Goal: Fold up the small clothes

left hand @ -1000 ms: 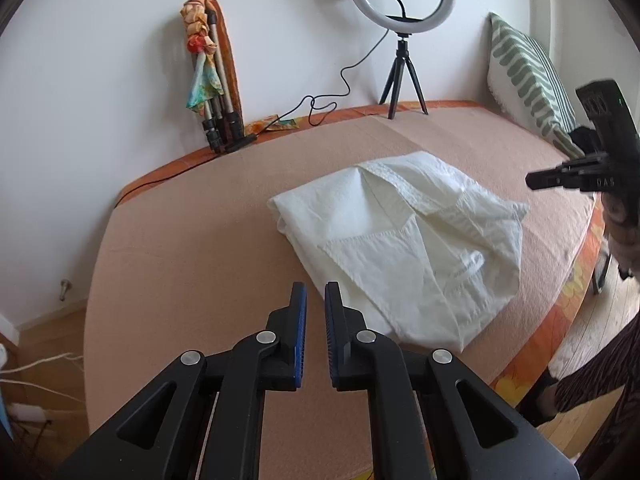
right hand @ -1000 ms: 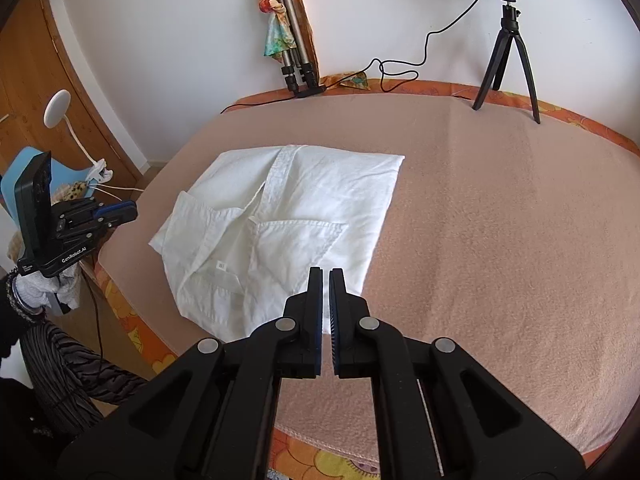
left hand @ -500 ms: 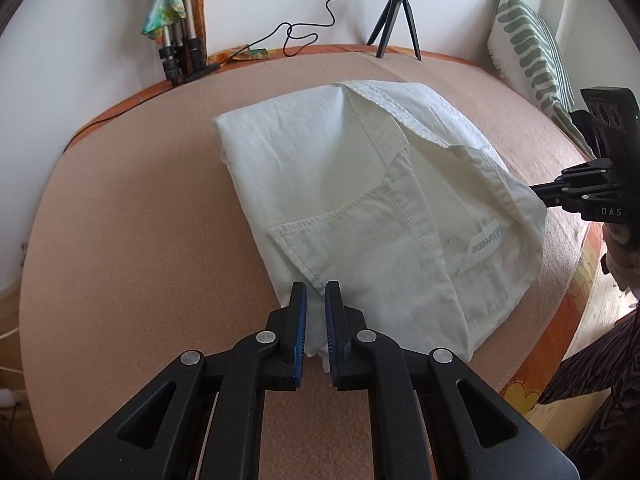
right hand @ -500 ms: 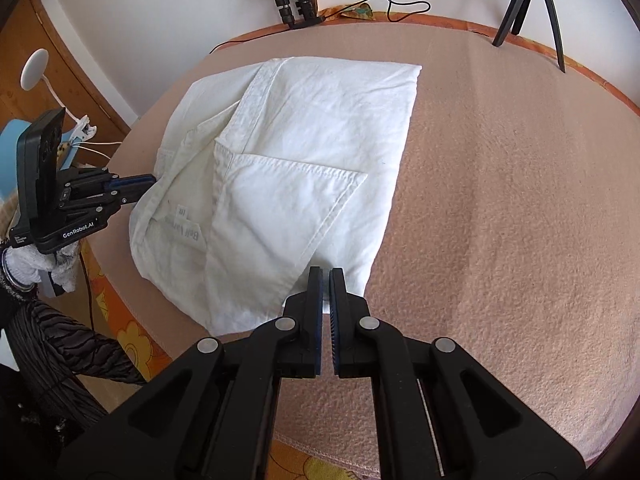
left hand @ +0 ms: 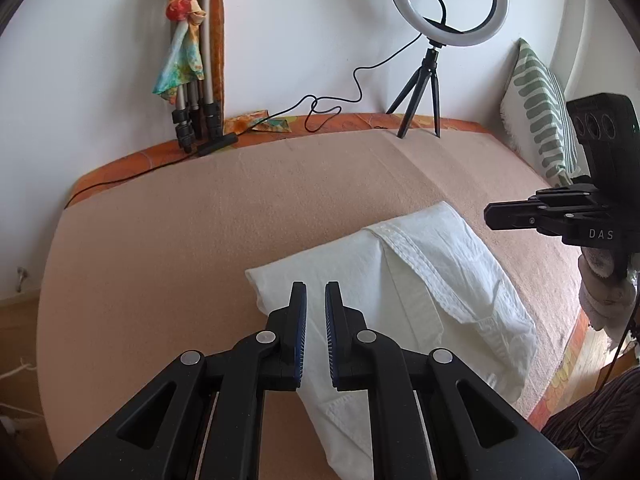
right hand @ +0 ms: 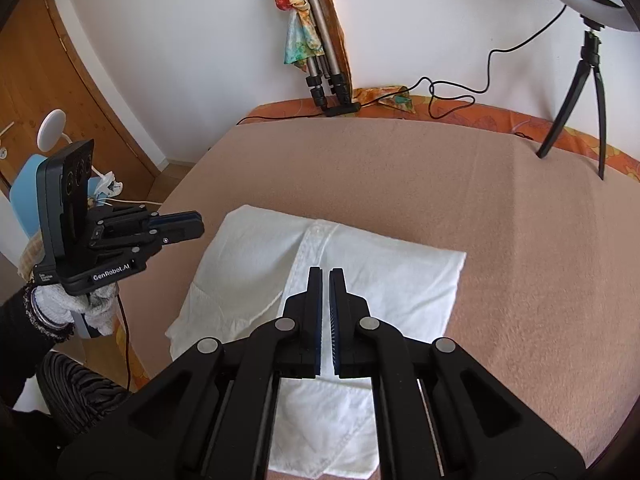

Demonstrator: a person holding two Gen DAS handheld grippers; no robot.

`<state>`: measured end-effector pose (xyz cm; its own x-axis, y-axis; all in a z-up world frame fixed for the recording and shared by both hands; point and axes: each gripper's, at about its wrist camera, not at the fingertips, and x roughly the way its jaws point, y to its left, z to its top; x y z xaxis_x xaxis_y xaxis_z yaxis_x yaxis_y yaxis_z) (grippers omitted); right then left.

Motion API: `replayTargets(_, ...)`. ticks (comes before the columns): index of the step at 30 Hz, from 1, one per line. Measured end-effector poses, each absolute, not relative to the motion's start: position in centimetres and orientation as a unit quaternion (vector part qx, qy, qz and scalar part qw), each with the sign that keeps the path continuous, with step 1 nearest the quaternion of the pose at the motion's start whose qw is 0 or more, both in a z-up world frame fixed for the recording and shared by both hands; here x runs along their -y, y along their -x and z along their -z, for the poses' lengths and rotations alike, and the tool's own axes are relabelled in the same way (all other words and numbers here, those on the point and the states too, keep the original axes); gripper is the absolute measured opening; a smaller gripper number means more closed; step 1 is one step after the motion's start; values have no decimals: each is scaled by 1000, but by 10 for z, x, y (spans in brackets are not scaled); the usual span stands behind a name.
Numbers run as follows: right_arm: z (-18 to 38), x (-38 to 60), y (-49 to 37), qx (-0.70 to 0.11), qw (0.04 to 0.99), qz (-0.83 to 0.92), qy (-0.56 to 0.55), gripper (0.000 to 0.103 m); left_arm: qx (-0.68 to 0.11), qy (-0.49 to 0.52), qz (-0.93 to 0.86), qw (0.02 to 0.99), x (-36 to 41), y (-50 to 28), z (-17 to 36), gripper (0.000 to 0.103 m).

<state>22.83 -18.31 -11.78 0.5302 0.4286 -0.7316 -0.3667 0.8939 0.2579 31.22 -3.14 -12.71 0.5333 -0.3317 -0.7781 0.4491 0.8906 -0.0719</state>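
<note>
A white shirt (left hand: 420, 280) lies folded on the bed's peach blanket (left hand: 200, 240), its button placket running along the top. My left gripper (left hand: 316, 292) hovers over the shirt's left end, jaws shut to a thin slit with nothing between them. In the right wrist view the shirt (right hand: 380, 272) lies just beyond my right gripper (right hand: 326, 276), which is also shut and empty. Each gripper appears in the other's view: the right gripper (left hand: 492, 216) beyond the shirt's right side, the left gripper (right hand: 176, 228) off its left corner in a gloved hand.
A ring light (left hand: 448, 4) on a small tripod and a folded tripod (left hand: 192, 60) draped with colourful cloth stand at the wall, with a cable between them. A striped pillow (left hand: 540, 112) leans at the right. A wooden door (right hand: 60, 80) and white lamp (right hand: 50, 128) are left of the bed.
Half a second ago the shirt filled both views. Both grippers have since drawn back, so the shirt now sits lower and smaller with more wall showing. Both stayed shut.
</note>
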Motion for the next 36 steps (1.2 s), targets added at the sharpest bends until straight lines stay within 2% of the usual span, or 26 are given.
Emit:
replayTargets(7, 143, 138, -269, -452, 854, -255, -24, 4, -472, 16, 218, 854, -21, -345, 137, 9)
replayTargets(8, 147, 132, -271, -455, 851, -261, -21, 4, -489, 41, 220, 843, -32, -350, 142, 12)
replayTargets(9, 150, 126, -272, -458, 848, -267, -18, 4, -502, 64, 221, 833, -40, -355, 147, 21)
replayTargets(14, 158, 97, -263, -462, 836, -297, 7, 4, -526, 156, 251, 797, -58, -372, 163, 25)
replayTargets(16, 162, 84, -256, -465, 830, -307, 33, 4, -534, 181, 261, 783, -55, -379, 172, 32)
replayTargets(24, 191, 67, -252, -491, 811, -311, 66, 4, -544, 252, 279, 750, -36, -402, 199, 30)
replayTargets(27, 198, 68, -253, -498, 807, -313, 63, 5, -528, 254, 261, 767, -35, -410, 199, 29)
replayTargets(30, 201, 69, -254, -501, 804, -315, 56, 5, -517, 209, 212, 802, -32, -417, 198, 29)
replayTargets(36, 158, 108, -243, -456, 832, -317, 13, 5, -467, 114, 215, 850, -25, -394, 154, 29)
